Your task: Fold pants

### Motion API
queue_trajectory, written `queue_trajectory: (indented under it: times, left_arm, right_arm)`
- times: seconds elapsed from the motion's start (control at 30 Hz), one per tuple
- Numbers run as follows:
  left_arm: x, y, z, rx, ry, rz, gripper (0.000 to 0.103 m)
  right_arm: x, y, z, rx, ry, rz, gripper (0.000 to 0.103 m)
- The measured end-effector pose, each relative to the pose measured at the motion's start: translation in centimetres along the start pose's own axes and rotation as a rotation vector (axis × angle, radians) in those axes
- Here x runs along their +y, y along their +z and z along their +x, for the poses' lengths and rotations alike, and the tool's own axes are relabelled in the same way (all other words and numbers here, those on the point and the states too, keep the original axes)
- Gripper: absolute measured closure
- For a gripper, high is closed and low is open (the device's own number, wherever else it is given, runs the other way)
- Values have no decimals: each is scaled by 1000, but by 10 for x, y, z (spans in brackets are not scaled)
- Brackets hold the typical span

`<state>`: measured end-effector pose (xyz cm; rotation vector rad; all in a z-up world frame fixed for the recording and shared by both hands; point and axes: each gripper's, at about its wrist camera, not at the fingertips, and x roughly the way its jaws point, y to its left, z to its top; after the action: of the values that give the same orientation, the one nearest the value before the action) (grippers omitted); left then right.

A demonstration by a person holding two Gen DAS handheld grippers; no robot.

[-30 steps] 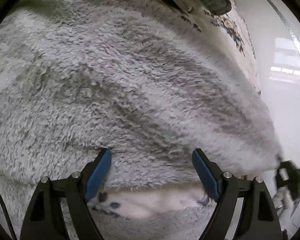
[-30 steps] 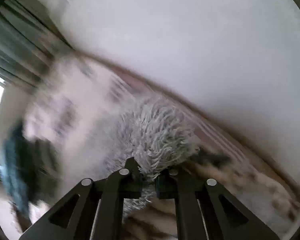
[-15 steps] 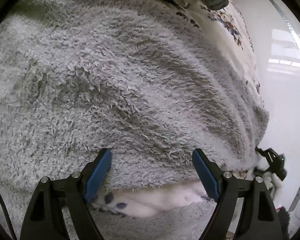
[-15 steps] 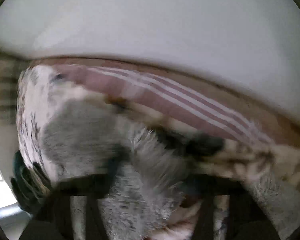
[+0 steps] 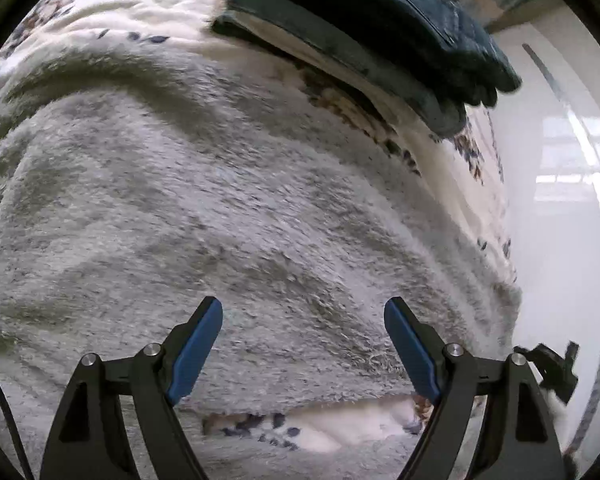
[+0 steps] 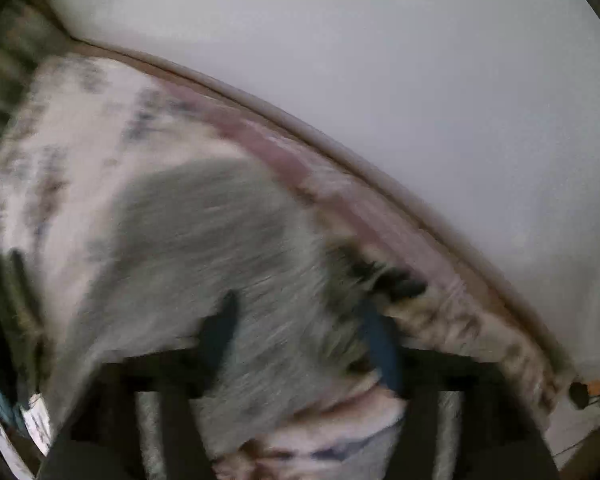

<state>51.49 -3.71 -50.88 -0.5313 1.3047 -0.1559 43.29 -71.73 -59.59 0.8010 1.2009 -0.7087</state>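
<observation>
Left tongs (image 5: 303,320): black frame, blue pads (image 5: 196,346), jaws wide apart, nothing gripped. Right tongs (image 6: 300,328): blurred, jaws have just been opening, now apart with fleece between them, unclamped. Pants (image 5: 228,216): grey shaggy fleece, folded thick, lying on floral quilted bed cover (image 5: 148,12). Beyond: dark folded garment (image 5: 372,28).

Bed crowded at the far end, open at the side

Folded dark clothes (image 5: 372,28) block the far end of the floral bedspread (image 5: 112,12); fluffy grey pants (image 5: 228,208) cover the middle; bare pale floor (image 5: 552,240) lies clear alongside.
</observation>
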Motion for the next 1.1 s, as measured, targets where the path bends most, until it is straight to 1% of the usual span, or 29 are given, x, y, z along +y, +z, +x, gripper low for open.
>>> queue_trajectory:
  times: [0.03,0.07,0.1,0.17,0.2,0.23,0.27,0.3,0.33,0.37,0.4,0.43,0.47,0.5,0.53,0.57,0.63,0.67,0.7,0.73,0.77,0.8,0.83,0.9,0.93,1.0,1.03,1.07,1.1]
  left_arm:
    - [6,1,-1,14,11,-2,21]
    - [7,0,2,24,20,-2,21]
    - [9,-2,3,30,22,-4,21]
    - [15,-8,7,52,35,-1,21]
    - [16,-12,12,69,32,9,21]
    - [15,-15,17,84,40,24,21]
    - [15,-20,23,106,62,43,21]
    - [14,-24,27,121,69,54,21]
    - [14,-27,32,136,89,70,21]
    - [14,-30,38,145,142,92,21]
    - [17,-33,44,155,205,112,21]
    - [21,-36,48,171,253,125,21]
    - [26,-39,52,189,285,130,21]
    - [33,-42,52,199,294,126,21]
    - [36,-44,51,204,287,123,21]
    - [38,-45,46,207,273,123,21]
    - [40,-47,33,211,245,118,21]
    - [41,-49,22,214,211,114,21]
    - [40,-51,16,223,188,116,21]
    - [38,-53,10,241,167,124,21]
    - [36,-56,5,270,150,132,21]
    - [36,-61,0,298,139,121,21]
    - [38,-66,-3,319,129,103,21]
    - [46,-76,-5,355,108,34,21]
    - [54,-83,-5,366,114,-15,21]
    - [63,-89,-3,365,133,-62,21]
    - [69,-91,-2,350,135,-85,21]
    - [75,-95,2,339,149,-108,21]
    - [78,-93,5,334,163,-118,21]
  right_arm:
    - [14,-15,-8,-12,34,-22,28]
    - [28,-34,-11,5,66,-52,28]
    - [45,-57,-7,51,115,-76,28]
    - [68,-103,21,220,209,-81,28]
    - [78,-121,40,313,262,-55,28]
    - [85,-135,57,378,304,-28,28]
    - [90,-154,78,448,339,24,28]
    - [97,-164,92,479,362,48,28]
    - [103,-171,104,495,375,59,33]
    - [110,-178,113,480,348,45,39]
    - [113,-181,113,457,301,-1,57]
    - [107,-185,105,429,234,-59,76]
    - [109,-184,103,393,168,-118,78]
    - [109,-181,103,379,144,-138,78]
    - [110,-178,102,374,126,-161,78]
    - [111,-177,102,400,124,-206,78]
    - [119,-178,96,459,181,-269,70]
    - [126,-184,87,494,229,-362,64]
    - [135,-192,79,510,238,-453,44]
    - [145,-202,72,523,250,-561,30]
    - [155,-218,64,547,269,-694,30]
    - [165,-237,58,575,270,-834,30]
    - [171,-254,54,599,264,-938,30]
    - [188,-298,54,626,204,-1183,30]
    - [194,-315,57,620,165,-1277,30]
    - [203,-351,69,583,93,-1488,31]
    - [206,-367,77,581,74,-1576,49]
    - [209,-374,80,583,67,-1605,71]
    - [213,-376,84,577,52,-1609,94]
